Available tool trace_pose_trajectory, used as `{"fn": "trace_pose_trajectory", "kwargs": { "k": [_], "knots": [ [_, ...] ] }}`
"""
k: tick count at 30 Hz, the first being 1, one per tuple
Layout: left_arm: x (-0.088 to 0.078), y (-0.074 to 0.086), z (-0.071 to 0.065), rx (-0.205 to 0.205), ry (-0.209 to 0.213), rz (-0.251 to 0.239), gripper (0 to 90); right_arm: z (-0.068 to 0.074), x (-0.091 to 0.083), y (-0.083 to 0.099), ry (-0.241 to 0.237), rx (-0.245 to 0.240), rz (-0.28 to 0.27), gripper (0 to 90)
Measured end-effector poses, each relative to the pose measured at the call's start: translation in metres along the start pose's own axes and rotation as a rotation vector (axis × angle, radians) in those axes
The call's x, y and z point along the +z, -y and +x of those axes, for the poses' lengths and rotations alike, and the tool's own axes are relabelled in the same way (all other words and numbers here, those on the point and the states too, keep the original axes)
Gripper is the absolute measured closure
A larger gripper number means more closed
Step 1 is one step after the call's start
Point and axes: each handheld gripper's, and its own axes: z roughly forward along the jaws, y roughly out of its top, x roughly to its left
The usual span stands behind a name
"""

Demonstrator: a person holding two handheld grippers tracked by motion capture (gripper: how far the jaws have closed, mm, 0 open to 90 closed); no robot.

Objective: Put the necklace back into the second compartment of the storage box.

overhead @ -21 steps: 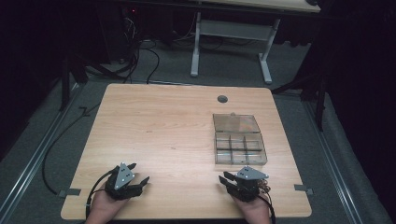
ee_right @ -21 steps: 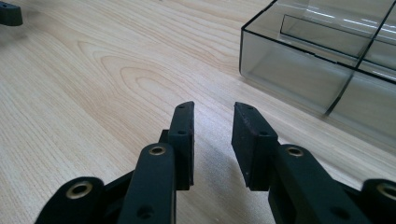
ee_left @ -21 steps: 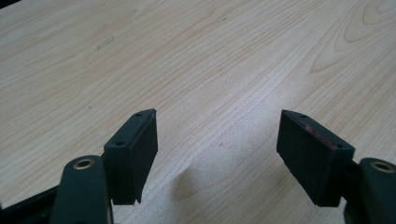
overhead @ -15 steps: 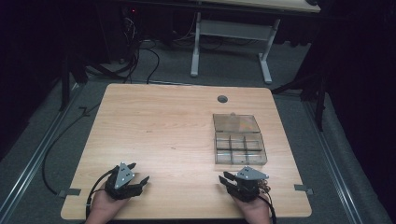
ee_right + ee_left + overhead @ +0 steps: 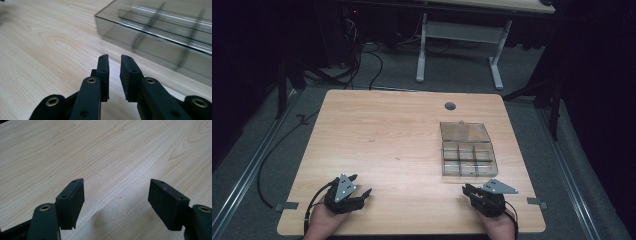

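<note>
Clear compartment box (image 5: 468,149) just beyond right tongs (image 5: 473,192), apart

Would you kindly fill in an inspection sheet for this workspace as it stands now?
Surface: wooden table, bare apart from the box; grommet hole near the far edge.
Job's things: clear divided box, lid open, compartments look empty.
Clutter: nothing seen.
Grippers: left gripper, jaws wide apart, nothing between; right gripper, jaws nearly together with a narrow gap, nothing between, close to the box.
Cables: black cable on the floor at left.
Surroundings: grey carpet, white desk frame behind.
</note>
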Motion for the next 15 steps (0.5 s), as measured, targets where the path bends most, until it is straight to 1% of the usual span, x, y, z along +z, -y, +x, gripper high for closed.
{"fn": "trace_pose_trajectory", "kwargs": {
  "k": [6, 8, 10, 14, 15],
  "knots": [
    [0.0, 0.0, 0.0, 0.003, 0.001, -0.001, 29.7, -0.02, -0.017, 0.005, 0.056, 0.044, -0.018, 79.6],
    [0.0, 0.0, 0.0, 0.004, 0.001, -0.002, 29.7, -0.029, -0.025, 0.009, 0.08, 0.073, -0.018, 79.9],
    [0.0, 0.0, 0.0, 0.006, 0.0, -0.003, 29.6, -0.037, -0.03, 0.013, 0.098, 0.091, -0.016, 80.2],
    [-0.001, 0.0, -0.001, 0.012, 0.0, -0.003, 29.6, -0.052, -0.043, 0.021, 0.151, 0.133, -0.006, 83.4],
    [-0.001, 0.0, -0.001, 0.013, -0.001, -0.003, 29.6, -0.056, -0.046, 0.024, 0.172, 0.151, 0.0, 84.9]
  ]
}}
